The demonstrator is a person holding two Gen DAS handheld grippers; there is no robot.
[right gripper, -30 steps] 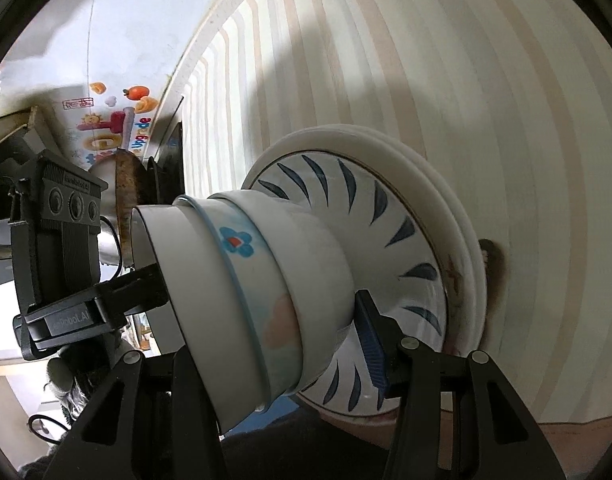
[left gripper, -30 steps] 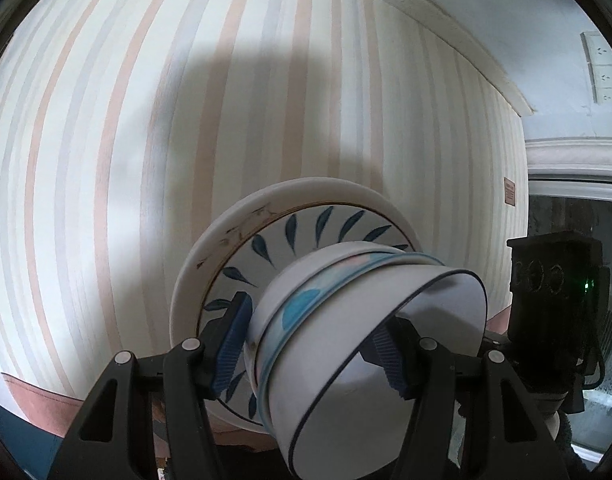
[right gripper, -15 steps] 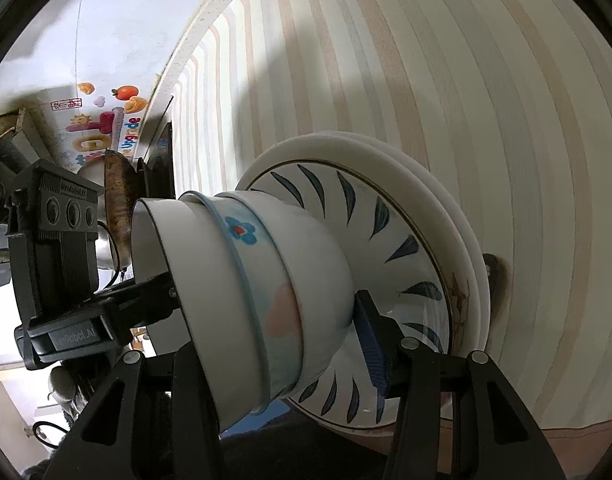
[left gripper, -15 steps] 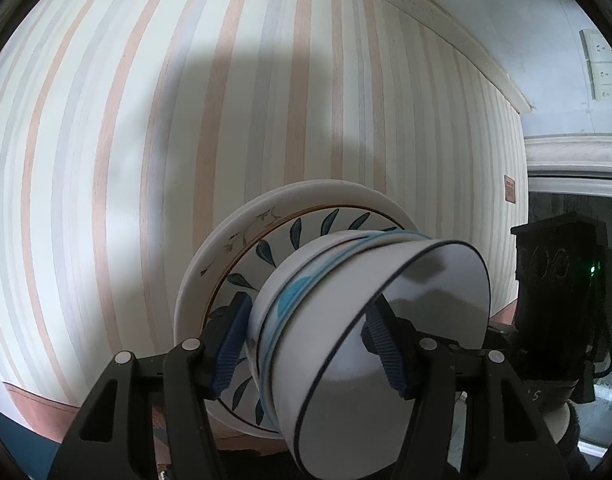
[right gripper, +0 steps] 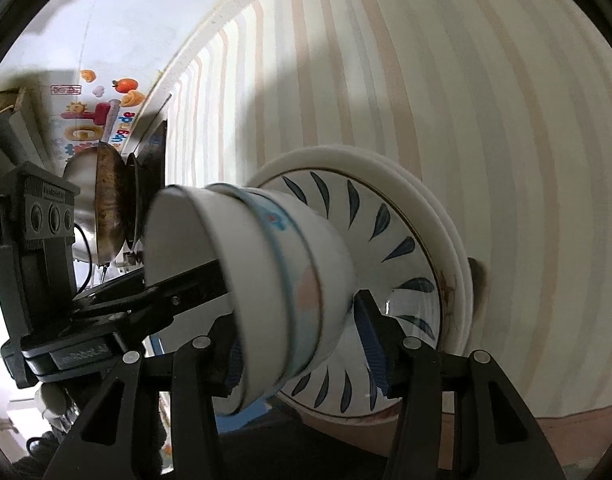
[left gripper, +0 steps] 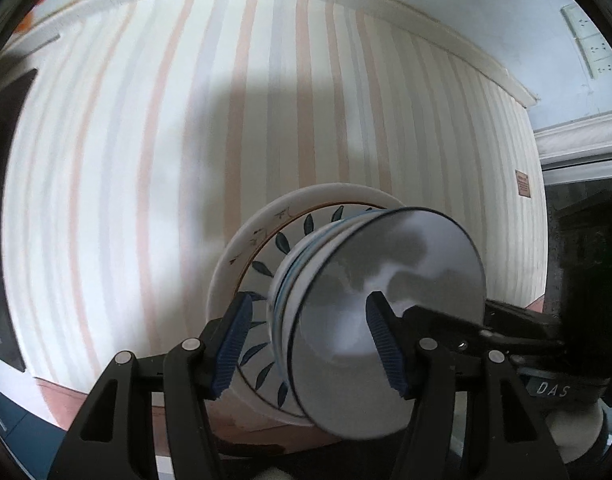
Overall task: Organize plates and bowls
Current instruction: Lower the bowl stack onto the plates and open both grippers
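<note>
A stack of white bowls [left gripper: 386,320] sits in a plate with blue leaf marks [left gripper: 266,268], on a larger white plate [left gripper: 242,248], all on the striped tablecloth. My left gripper [left gripper: 310,344] stands with its jaws either side of the bowl stack, one blue pad inside the top bowl; I cannot tell whether it grips. In the right wrist view the bowls [right gripper: 266,280] and leaf plate [right gripper: 386,240] show from the other side. My right gripper [right gripper: 302,348] straddles the bowls' base, grip unclear.
The striped tablecloth [left gripper: 266,100] spreads far behind the stack. A steel pot with a browned pan [right gripper: 106,204] stands at the table's far left edge in the right wrist view. A wall with a fruit sticker [right gripper: 98,108] lies beyond.
Both views have swung and pulled back a little. The right gripper's finger now reaches over the top bowl's rim. The stack's top bowl looks more tilted toward the left camera.
</note>
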